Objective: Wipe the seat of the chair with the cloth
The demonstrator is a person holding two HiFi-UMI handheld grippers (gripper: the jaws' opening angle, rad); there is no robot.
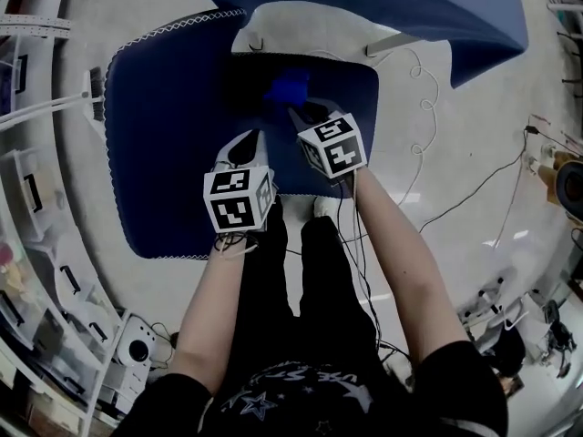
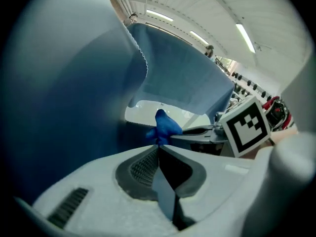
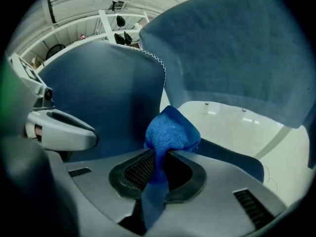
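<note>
Cloth (image 3: 170, 132) bunched, clamped in right hand-held gripper (image 3: 158, 156)

Person with two handheld grippers: dark clothes, pale grey tools.
Black short-sleeved top (image 1: 301, 399), pale stars and lettering printed across the chest; black trousers (image 1: 264, 271); white shoes (image 1: 321, 206). Left gripper (image 1: 248, 142) and right gripper (image 1: 305, 113): pale grey moulded shells with slotted vents, dark ribbed pads (image 3: 138, 169) set in the jaws. Each carries a white cube (image 1: 239, 198) bearing black square markers. Thin dark cables (image 1: 357, 244) trail from the right gripper.
</note>
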